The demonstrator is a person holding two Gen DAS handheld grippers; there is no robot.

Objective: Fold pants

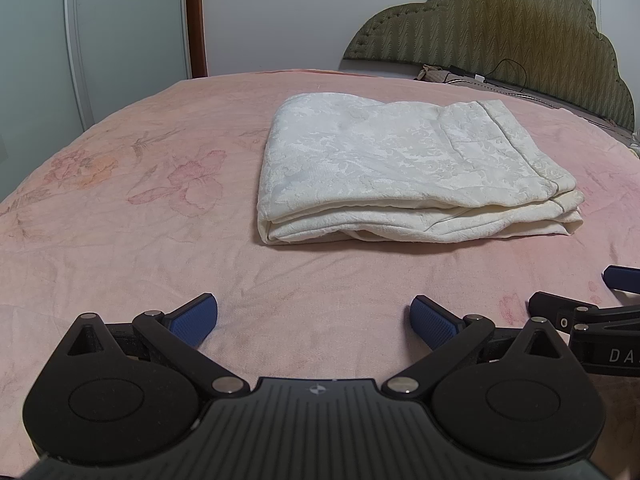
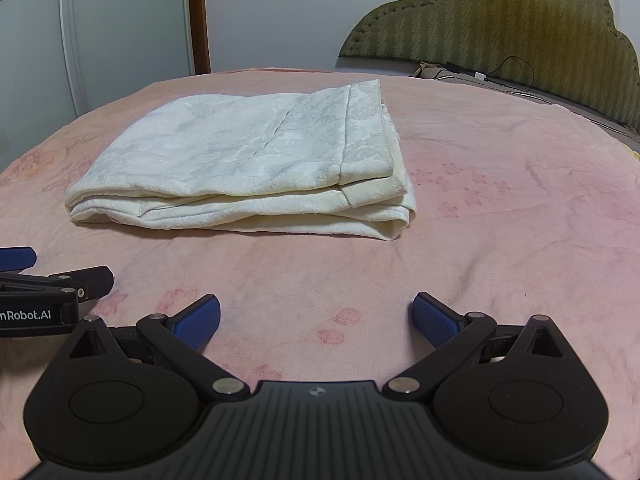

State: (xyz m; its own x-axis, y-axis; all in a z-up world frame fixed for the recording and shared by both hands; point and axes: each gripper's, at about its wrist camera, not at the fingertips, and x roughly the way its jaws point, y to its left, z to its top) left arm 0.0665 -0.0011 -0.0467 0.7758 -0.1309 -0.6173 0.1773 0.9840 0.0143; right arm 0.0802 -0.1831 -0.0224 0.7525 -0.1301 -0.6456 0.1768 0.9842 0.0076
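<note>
On the pink bedspread (image 1: 120, 240) lie the folded cream pants (image 1: 404, 172), well apart from both tongs. Left gripper (image 1: 314, 322) and right gripper (image 2: 316, 320) gape wide, holding nothing. Lower folded layers hidden; each neighbouring tool cut off at frame edge.

The white pants (image 1: 416, 168) lie folded in a neat stack on the pink bed cover (image 1: 132, 216). The left gripper (image 1: 314, 322) sits near the pants, not touching them, its blue fingers (image 1: 196, 320) wide apart. The right gripper (image 1: 592, 312) peeks in beside it.
</note>
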